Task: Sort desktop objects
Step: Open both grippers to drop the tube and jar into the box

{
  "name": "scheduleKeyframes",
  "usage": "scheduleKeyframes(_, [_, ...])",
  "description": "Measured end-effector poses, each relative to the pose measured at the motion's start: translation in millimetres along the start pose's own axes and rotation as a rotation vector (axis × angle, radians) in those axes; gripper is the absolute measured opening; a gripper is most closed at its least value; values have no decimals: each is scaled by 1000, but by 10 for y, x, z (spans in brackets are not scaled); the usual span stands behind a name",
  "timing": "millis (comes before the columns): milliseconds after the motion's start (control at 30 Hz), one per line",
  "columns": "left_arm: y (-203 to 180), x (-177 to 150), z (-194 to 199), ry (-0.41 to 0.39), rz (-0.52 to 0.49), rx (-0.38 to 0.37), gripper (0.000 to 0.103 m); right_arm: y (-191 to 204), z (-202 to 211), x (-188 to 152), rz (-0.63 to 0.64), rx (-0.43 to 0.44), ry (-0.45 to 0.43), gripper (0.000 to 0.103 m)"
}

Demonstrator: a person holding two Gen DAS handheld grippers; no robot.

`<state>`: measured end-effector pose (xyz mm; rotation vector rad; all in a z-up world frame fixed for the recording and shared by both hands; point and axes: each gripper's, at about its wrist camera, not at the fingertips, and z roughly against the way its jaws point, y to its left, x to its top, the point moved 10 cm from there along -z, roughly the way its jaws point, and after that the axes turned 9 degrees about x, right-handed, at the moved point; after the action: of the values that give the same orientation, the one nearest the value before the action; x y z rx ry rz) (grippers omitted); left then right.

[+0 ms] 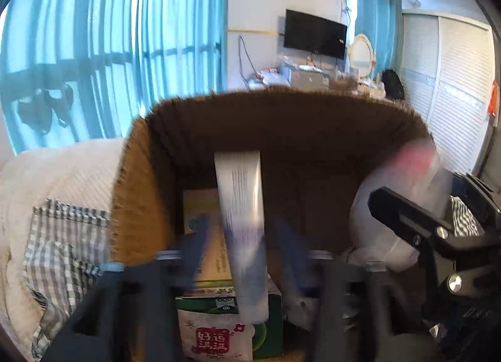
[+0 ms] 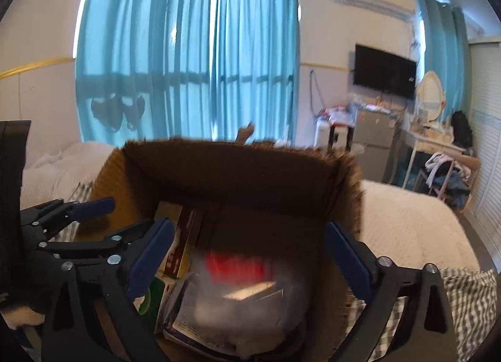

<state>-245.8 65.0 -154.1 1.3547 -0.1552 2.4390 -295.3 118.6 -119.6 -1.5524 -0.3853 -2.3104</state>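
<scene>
**Inspector:** Status of the left gripper (image 1: 239,233)?

**Assistant:** Jaws parted over the cardboard box (image 1: 137,180). A white tube (image 1: 241,205) stands tilted between the blue fingers (image 1: 197,236), blurred; neither pad appears to press on it, so I judge it loose and dropping into the box.

**Inspector:** Right gripper (image 2: 247,255)?

**Assistant:** Spread wide, nothing gripped. Below it, inside the box, lies a clear plastic bag (image 2: 247,293) with a red label, blurred.

**Inspector:** Other contents?

**Assistant:** A green carton (image 1: 269,327), a white sachet with a red print (image 1: 216,340) and a yellowish booklet (image 1: 213,255) near the left wall. The box sits on a bed with a white quilt (image 2: 407,224) and a checked cloth (image 1: 59,255).

**Inspector:** Handling judgement?

**Assistant:** The tube looks light, smooth and squeezable: likely slippery, best pinched across the flat crimped end or mid-body, gently. The bag looks soft and shapeless; take a gathered fold at the top, not the slack side.
</scene>
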Motion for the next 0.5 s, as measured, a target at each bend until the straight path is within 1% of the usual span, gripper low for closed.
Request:
scheduleKeyframes(33, [25,34,33,-16,11,5,70,2,49,41,-2,-1,-10,98])
scheduleKeyframes(133, [74,134,203,-56,29,9,72,38,247,163,-4,-10,-50,99])
scheduleKeyframes(300, [118,335,523,-131,35,16,82,136,627,314,-16,-4,-108,101])
scheduleKeyframes(367, [123,395,641,-148,35,23,83,154,751,358,-11,-17,-127,103])
scheduleKeyframes(433, [136,465,796,-178,41,28,90,160,892,387,-14,-23,-142,103])
scheduleKeyframes(467, [148,502,855,-192,44,32,98,159,952,405,-19,-24,-148,103])
scheduleKeyframes(500, [174,539,945,-216,51,49,103,157,1014,423,-24,-25,-156,103])
